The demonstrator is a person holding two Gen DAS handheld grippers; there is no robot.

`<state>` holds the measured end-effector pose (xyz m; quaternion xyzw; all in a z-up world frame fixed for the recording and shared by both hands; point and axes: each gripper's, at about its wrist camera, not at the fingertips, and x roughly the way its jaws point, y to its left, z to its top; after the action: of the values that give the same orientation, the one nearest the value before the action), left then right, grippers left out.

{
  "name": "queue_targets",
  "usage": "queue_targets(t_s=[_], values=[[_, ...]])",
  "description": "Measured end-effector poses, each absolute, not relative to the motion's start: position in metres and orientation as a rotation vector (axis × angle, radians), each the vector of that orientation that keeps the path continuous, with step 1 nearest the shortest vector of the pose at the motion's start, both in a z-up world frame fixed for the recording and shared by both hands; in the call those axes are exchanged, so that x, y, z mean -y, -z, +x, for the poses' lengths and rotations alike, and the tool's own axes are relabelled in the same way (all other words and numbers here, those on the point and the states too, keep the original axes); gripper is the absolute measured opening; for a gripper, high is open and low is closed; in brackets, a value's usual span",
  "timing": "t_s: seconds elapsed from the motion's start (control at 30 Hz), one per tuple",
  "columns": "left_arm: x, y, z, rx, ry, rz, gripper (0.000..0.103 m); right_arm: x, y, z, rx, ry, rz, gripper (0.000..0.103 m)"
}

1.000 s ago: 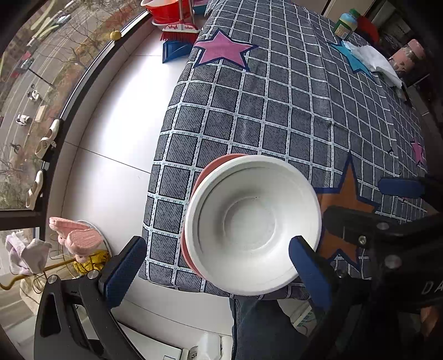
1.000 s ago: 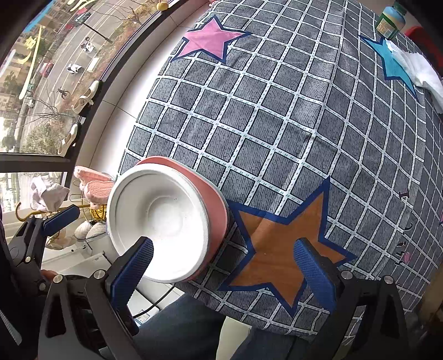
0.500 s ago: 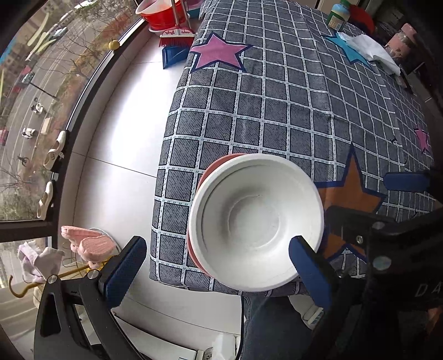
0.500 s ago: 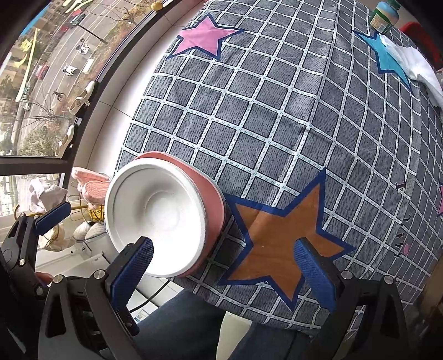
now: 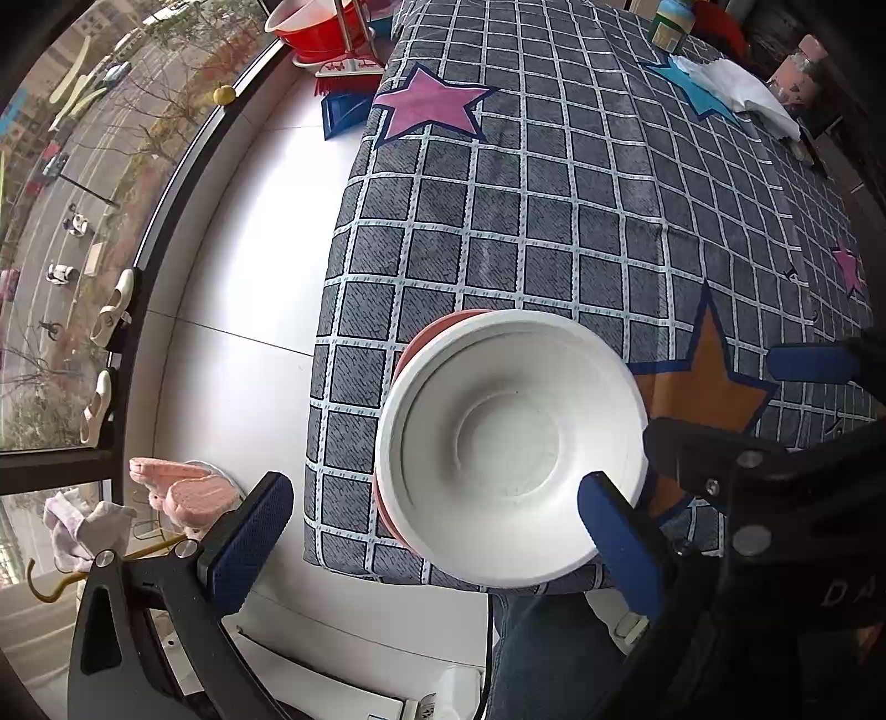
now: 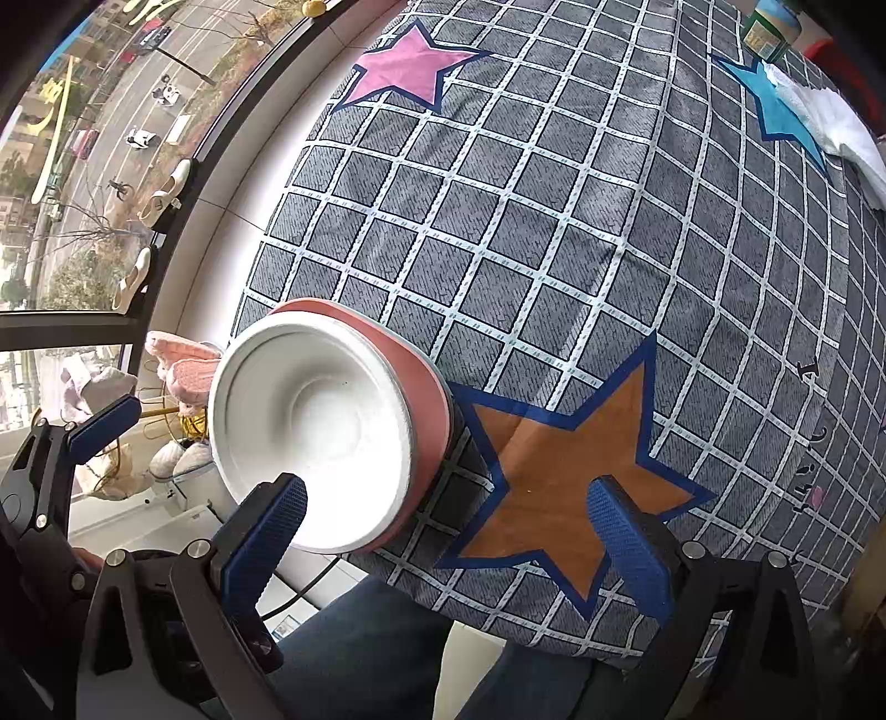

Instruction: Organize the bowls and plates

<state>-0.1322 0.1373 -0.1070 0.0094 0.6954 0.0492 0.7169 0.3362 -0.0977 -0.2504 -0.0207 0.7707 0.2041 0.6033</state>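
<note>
A white bowl (image 5: 512, 446) sits nested in a pink bowl (image 5: 429, 338) at the near left corner of the checked tablecloth (image 5: 554, 194). The stack also shows in the right wrist view, white bowl (image 6: 315, 437) inside pink bowl (image 6: 423, 387). My left gripper (image 5: 437, 540) is open and empty, held above the stack with its fingers either side of the white bowl. My right gripper (image 6: 443, 545) is open and empty, above the orange star (image 6: 559, 476) just right of the stack.
A green-lidded jar (image 5: 670, 25) and a white cloth (image 5: 742, 94) lie at the table's far right. A red basin (image 5: 315, 25) and a broom stand on the floor at the far left. Pink slippers (image 5: 177, 490) lie on the floor by the window.
Both grippers have drawn back and up a little from the stacked bowls, so more table shows. The bowls have not moved. Both grippers stay open.
</note>
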Motion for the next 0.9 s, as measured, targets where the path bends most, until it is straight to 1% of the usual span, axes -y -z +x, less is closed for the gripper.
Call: queue_targets(t_s=[0.9], values=[[-0.1348, 0.1132, -0.1265, -1.564, -0.111, 0.022, 0.103, 0.0968, 0.2551, 0.3407, -1.797, -0.485, -0.064, 0.102]])
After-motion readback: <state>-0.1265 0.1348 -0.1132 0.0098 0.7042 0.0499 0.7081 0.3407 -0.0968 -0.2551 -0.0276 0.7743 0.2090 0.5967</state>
